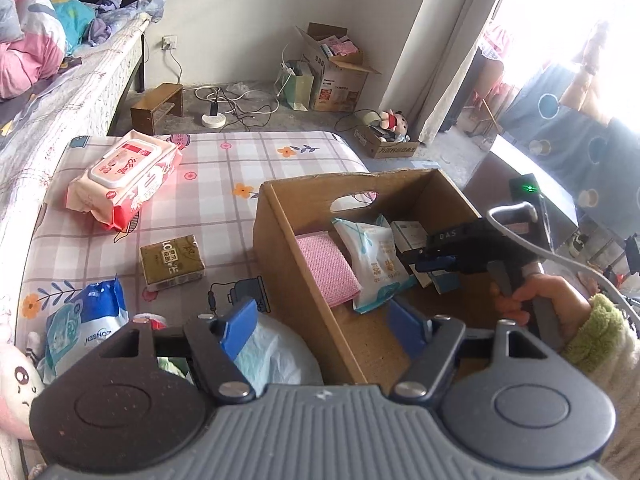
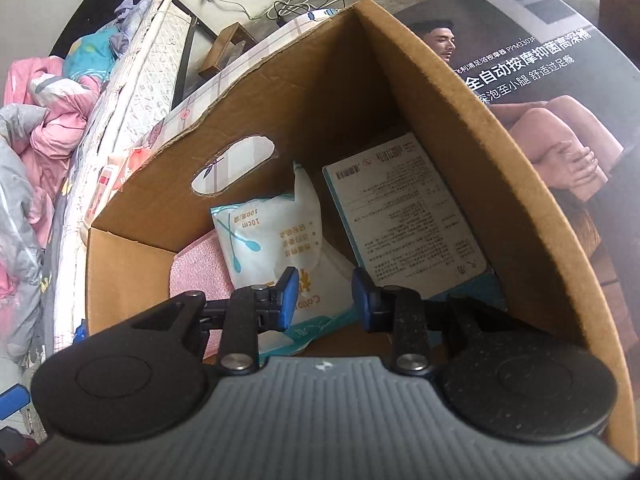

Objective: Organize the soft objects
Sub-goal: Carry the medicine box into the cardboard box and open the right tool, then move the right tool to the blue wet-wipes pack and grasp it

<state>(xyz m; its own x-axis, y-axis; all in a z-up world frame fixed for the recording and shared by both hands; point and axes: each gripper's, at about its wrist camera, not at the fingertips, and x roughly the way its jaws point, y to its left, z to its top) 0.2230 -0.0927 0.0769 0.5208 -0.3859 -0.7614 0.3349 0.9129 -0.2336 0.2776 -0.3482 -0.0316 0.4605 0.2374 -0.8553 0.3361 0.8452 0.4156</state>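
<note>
An open cardboard box [image 1: 276, 240] stands on the plaid mattress [image 1: 224, 168]. Inside lie a pink cloth [image 1: 326, 270], a white cotton-swab pack [image 1: 376, 264] and a teal-edged packet [image 2: 404, 216]. My right gripper [image 2: 325, 298] is open and empty inside the box [image 2: 480, 160], just above the swab pack [image 2: 268, 236]; it also shows in the left wrist view [image 1: 432, 258]. My left gripper [image 1: 324, 326] is open and empty, straddling the box's near wall. On the mattress lie a red wet-wipes pack [image 1: 128, 178], a gold tissue pack [image 1: 172, 262] and a blue pack [image 1: 86, 324].
A white plastic bag [image 1: 272, 352] lies under my left finger. A plush toy [image 1: 16, 388] sits at the left edge. A bed with pink bedding [image 1: 28, 52] is behind. Boxes [image 1: 340, 68], cables and a small stool [image 1: 158, 106] stand on the floor.
</note>
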